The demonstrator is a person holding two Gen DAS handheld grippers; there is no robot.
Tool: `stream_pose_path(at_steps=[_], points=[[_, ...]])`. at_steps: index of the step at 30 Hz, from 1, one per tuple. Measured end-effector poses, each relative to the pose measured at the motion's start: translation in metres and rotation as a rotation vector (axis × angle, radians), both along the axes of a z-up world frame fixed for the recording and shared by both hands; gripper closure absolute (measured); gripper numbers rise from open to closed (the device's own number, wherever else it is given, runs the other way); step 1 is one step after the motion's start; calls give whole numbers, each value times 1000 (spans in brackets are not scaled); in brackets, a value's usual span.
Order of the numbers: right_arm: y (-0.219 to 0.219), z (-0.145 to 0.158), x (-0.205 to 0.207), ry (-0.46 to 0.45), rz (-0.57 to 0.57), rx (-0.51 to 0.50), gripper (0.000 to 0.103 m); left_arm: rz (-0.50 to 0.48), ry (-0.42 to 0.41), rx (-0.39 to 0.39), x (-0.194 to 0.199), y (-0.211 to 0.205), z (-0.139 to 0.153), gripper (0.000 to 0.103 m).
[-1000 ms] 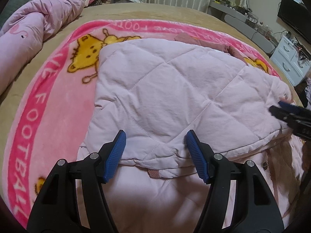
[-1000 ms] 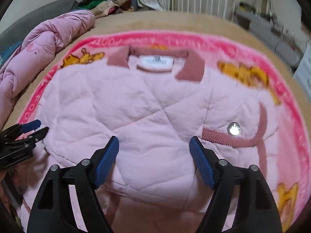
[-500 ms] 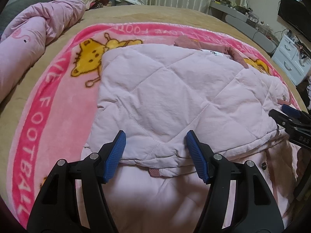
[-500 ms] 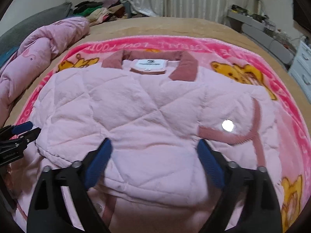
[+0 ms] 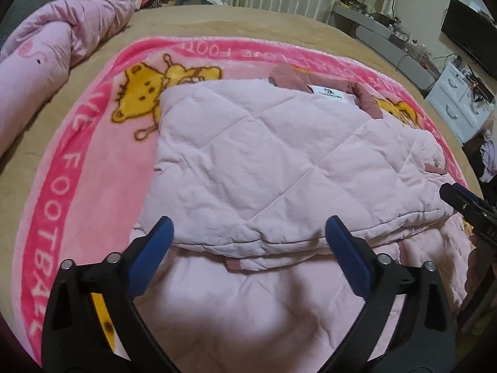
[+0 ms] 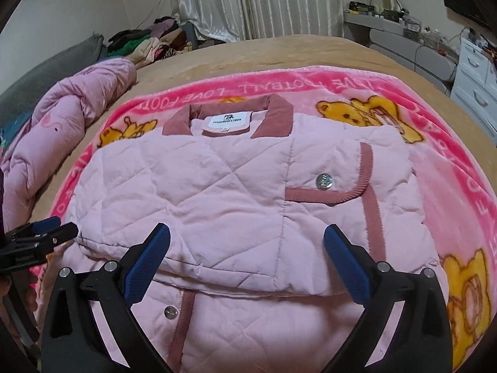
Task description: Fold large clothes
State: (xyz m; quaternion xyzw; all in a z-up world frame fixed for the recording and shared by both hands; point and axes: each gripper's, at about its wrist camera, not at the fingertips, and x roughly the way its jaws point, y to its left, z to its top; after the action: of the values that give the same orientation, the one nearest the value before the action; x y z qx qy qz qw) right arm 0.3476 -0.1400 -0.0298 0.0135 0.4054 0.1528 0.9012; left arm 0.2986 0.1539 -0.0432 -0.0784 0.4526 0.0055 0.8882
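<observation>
The folded pink jacket (image 6: 236, 199) is laid on the blanket (image 5: 77, 168). Its snap button (image 6: 324, 181) is shown only in the right view. Both hand-held grippers, left (image 5: 248, 242) and right (image 6: 247, 245), have just been opened wide over the jacket's near edge, nothing gripped.

We're in a home bedroom: a wide bed (image 6: 310, 49) under a tan cover, a pink cartoon blanket (image 6: 450, 161) spread on it, a rolled pink duvet (image 6: 62, 118) along one side, clothes heaped (image 6: 149, 42) by the curtains (image 6: 254, 0), white drawers (image 6: 475, 84) and a dark TV (image 5: 469, 35) on the wall.
</observation>
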Motion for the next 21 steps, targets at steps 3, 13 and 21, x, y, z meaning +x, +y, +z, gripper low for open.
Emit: stream_pose_path(at_steps=[3, 13, 21], points=[[-1, 6, -3, -8, -4, 8, 4, -12, 1, -8, -1, -3, 5, 9], [-5, 25, -15, -46, -8, 33, 4, 11, -58, 0, -14, -1, 36, 9], [-9, 43, -28, -63, 2, 73, 4, -6, -122, 38, -29, -5, 71, 9]])
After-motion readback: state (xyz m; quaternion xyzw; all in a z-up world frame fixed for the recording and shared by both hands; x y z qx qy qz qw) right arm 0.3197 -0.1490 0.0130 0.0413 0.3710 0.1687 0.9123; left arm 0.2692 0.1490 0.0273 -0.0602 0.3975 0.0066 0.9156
